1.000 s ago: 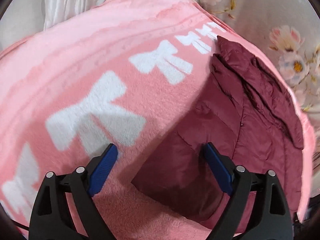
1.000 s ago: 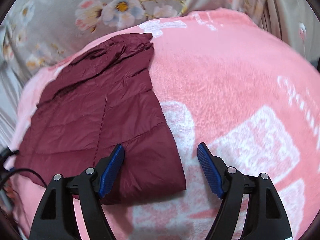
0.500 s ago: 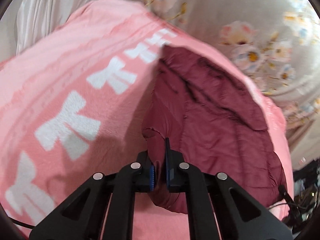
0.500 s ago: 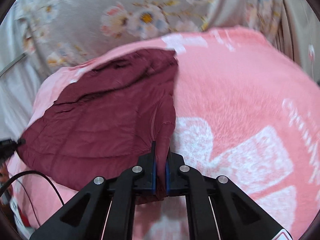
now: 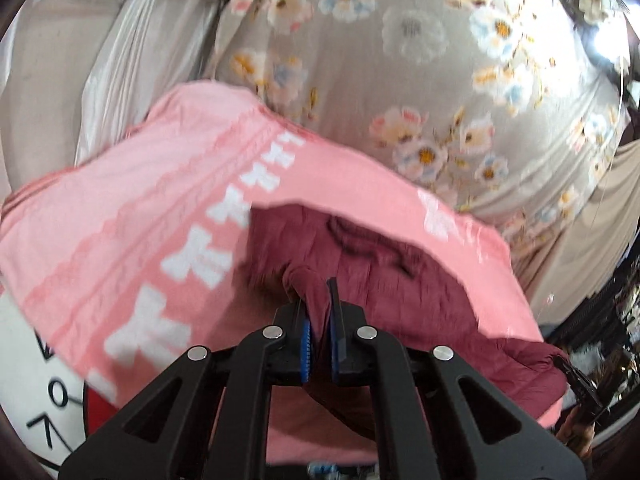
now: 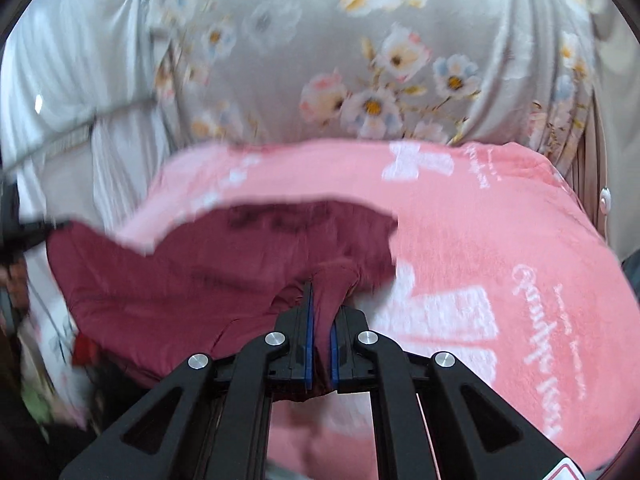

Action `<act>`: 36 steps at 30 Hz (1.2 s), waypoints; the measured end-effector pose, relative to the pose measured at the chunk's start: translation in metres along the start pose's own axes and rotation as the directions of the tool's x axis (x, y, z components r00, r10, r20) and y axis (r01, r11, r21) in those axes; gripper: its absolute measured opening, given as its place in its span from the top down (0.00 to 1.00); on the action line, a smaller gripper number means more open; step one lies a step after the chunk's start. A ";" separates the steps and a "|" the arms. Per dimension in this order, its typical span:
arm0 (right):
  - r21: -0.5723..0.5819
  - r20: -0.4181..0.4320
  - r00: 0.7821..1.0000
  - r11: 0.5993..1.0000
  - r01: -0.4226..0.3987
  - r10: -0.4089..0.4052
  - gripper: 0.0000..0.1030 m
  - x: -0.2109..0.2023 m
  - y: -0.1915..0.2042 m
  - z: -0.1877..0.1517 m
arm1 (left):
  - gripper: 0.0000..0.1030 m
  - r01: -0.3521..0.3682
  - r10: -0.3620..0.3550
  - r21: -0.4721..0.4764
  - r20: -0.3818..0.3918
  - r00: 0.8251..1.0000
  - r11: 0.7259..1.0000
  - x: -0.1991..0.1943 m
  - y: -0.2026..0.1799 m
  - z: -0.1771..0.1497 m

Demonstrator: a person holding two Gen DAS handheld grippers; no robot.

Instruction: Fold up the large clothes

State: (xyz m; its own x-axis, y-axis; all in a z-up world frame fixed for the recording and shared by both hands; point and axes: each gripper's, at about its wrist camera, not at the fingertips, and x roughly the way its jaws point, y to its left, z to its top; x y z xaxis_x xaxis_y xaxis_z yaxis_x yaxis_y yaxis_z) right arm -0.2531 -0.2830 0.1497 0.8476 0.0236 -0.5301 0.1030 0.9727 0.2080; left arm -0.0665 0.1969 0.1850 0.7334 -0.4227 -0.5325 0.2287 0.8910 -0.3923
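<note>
- Gripping the maroon jacket (image 5: pixel 400 280), the left tongs (image 5: pixel 319 344) are closed on a bunched fold of its cloth, which stands up between the blue pads (image 5: pixel 306 346)
- The right tongs (image 6: pixel 319 344) are likewise clamped on a pinch of jacket (image 6: pixel 180 280), the fabric rising in a small hump just ahead of the tips
- Ahead of both tongs the jacket spreads over a pink blanket (image 5: pixel 120 216) with white bow shapes; its near edge is raised at the two grips, and its far part lies on the blanket
- In the left view the jacket runs ahead and to the right of the tongs, and its right corner hangs past the blanket's edge
- In the right view the jacket stretches ahead and to the left of the tongs, its left end reaching out beyond the blanket (image 6: pixel 500 240)
- Beyond the blanket, further ahead of the tongs, hangs a grey flowered curtain (image 5: pixel 420 60), also seen in the right view (image 6: pixel 360 40)
- Both views are blurred, so the jacket's seams and details are hard to make out
</note>
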 end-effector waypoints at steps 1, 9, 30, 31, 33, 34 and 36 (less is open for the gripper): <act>0.031 0.025 1.000 1.000 -0.004 0.003 0.95 0.007 -0.002 0.010 | 0.95 -0.008 0.008 -0.004 0.013 1.000 1.000 0.006 0.000 0.007; 0.210 0.147 0.983 0.975 0.078 -0.110 0.95 0.118 -0.021 0.100 | 0.94 -0.162 0.162 -0.012 0.120 0.979 0.987 0.109 -0.009 0.087; 0.296 -0.116 0.961 0.915 0.276 -0.252 0.91 0.371 -0.067 0.087 | 0.86 -0.483 0.495 0.113 -0.128 0.859 0.868 0.386 0.028 0.068; 0.310 -0.120 0.963 0.912 0.269 -0.243 0.90 0.373 -0.070 0.084 | 0.84 -0.476 0.487 0.106 -0.129 0.864 0.873 0.388 0.031 0.064; 0.336 -0.118 0.967 0.908 0.251 -0.224 0.89 0.373 -0.075 0.081 | 0.81 -0.453 0.461 0.086 -0.135 0.877 0.888 0.391 0.035 0.062; 0.349 -0.113 0.971 0.906 0.239 -0.213 0.89 0.372 -0.077 0.080 | 0.79 -0.441 0.447 0.074 -0.140 0.884 0.895 0.393 0.038 0.062; 0.371 -0.090 0.977 0.904 0.214 -0.194 0.88 0.368 -0.081 0.080 | 0.77 -0.403 0.402 0.029 -0.154 0.902 0.915 0.391 0.046 0.063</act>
State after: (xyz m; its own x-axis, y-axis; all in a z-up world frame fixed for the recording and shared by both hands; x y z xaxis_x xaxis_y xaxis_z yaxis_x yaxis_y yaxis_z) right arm 0.0916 -0.3717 0.0033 0.7614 -0.1451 -0.6318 0.4673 0.7984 0.3798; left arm 0.2708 0.0831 0.0057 0.6553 -0.0484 -0.7538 -0.0679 0.9901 -0.1226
